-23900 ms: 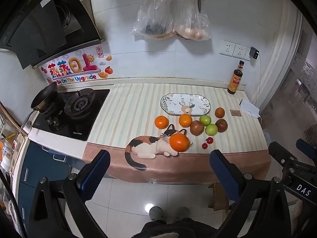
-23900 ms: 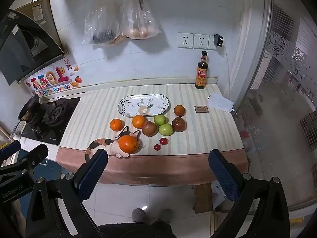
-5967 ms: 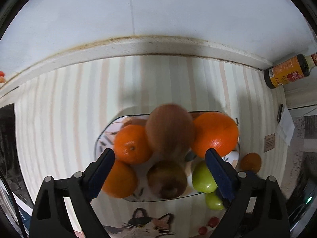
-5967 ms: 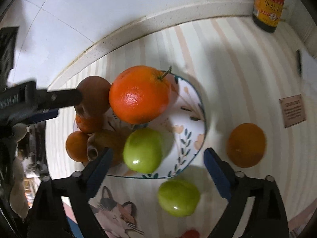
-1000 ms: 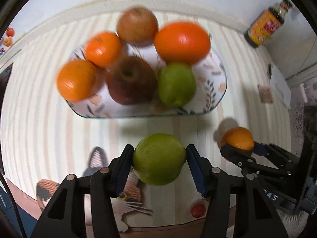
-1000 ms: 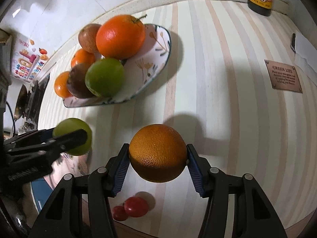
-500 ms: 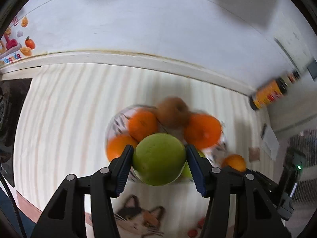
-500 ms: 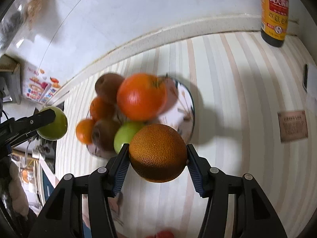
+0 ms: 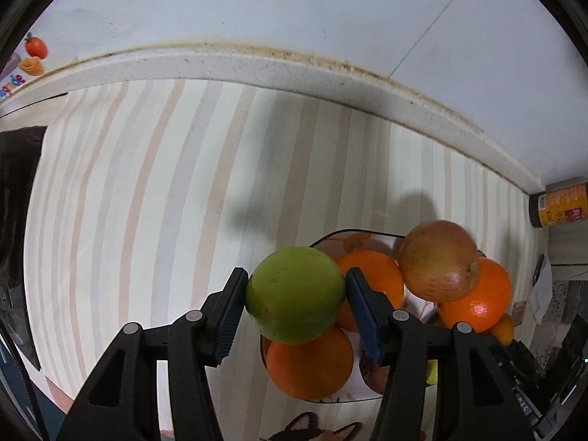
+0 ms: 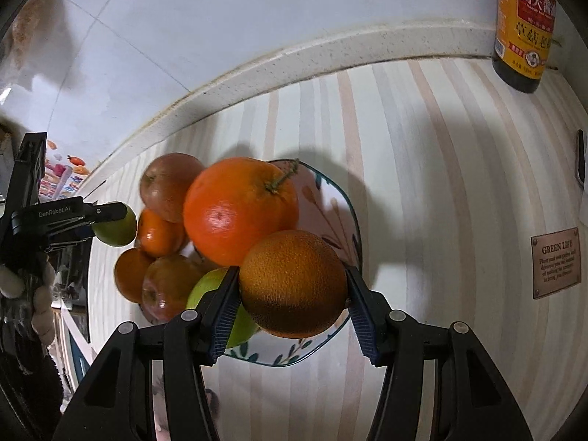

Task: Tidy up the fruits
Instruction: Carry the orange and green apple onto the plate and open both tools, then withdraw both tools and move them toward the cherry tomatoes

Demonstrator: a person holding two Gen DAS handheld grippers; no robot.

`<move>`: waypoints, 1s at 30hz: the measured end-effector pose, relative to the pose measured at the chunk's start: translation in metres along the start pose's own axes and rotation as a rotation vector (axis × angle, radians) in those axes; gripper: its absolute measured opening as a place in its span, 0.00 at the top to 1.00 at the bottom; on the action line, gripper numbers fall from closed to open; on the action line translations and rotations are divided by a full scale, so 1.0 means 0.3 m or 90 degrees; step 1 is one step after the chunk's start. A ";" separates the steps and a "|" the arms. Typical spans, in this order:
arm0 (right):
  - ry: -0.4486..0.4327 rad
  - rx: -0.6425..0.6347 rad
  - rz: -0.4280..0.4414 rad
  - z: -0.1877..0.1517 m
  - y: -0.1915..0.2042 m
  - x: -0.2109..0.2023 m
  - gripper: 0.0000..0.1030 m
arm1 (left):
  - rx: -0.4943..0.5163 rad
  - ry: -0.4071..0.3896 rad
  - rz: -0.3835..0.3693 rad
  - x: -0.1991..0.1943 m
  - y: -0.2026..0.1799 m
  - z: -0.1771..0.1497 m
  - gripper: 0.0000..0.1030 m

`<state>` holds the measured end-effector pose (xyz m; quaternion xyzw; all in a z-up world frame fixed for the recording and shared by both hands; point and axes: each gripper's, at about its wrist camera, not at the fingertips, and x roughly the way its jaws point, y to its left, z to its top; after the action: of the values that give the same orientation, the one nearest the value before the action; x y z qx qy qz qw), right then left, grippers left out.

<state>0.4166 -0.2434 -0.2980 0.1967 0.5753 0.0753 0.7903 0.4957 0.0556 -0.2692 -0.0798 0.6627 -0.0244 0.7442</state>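
My left gripper [image 9: 296, 303] is shut on a green apple [image 9: 296, 299] and holds it over the left end of the patterned plate [image 9: 330, 246]. It also shows in the right wrist view [image 10: 110, 222] at the plate's left. My right gripper [image 10: 292, 286] is shut on a dull orange [image 10: 294, 283] above the plate's [image 10: 345, 198] near right part. The plate holds a big orange [image 10: 239, 209], two smaller oranges [image 10: 160, 233], two brownish apples [image 10: 169, 183] and a green apple [image 10: 209, 286].
A dark sauce bottle [image 10: 523, 25] stands at the back right by the white wall ledge [image 9: 257, 62]. A small brown plaque [image 10: 556, 261] lies right of the plate. The stove's black edge [image 9: 18, 191] is at the far left.
Both grippers have moved in closer over the plate with their fruits still held; the left one now hangs at the plate's left end, the right one over its near right side.
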 end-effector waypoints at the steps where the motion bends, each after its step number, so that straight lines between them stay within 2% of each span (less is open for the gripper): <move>1: 0.000 -0.001 -0.004 -0.003 0.003 0.007 0.43 | 0.004 0.003 -0.002 0.011 -0.004 -0.002 0.49; 7: -0.001 -0.012 -0.013 0.002 0.021 0.017 0.43 | 0.008 -0.010 -0.002 0.019 -0.002 0.002 0.48; 11: 0.006 -0.004 -0.007 0.004 0.020 0.021 0.42 | 0.028 0.004 0.005 0.029 -0.003 0.013 0.47; 15: 0.009 0.012 0.006 0.010 0.019 0.025 0.32 | 0.029 0.023 0.009 0.035 -0.007 0.026 0.47; 20: 0.012 0.015 0.000 0.007 0.036 0.025 0.25 | 0.022 0.031 0.003 0.033 -0.003 0.029 0.47; 22: 0.017 0.017 -0.002 0.004 0.039 0.027 0.24 | 0.024 0.028 0.003 0.023 -0.003 0.025 0.40; 24: 0.018 0.021 -0.004 0.001 0.042 0.025 0.19 | 0.026 0.024 0.000 0.011 0.001 0.024 0.36; 27: 0.016 0.029 -0.007 -0.005 0.046 0.018 0.17 | 0.027 0.021 -0.005 -0.002 0.009 0.023 0.21; 30: 0.015 0.030 -0.013 -0.016 0.053 0.008 0.17 | 0.020 0.004 0.008 -0.028 0.029 0.018 0.19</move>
<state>0.4147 -0.2270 -0.2950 0.2082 0.5884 0.0561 0.7793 0.4994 0.0657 -0.2615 -0.0638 0.6649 -0.0304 0.7436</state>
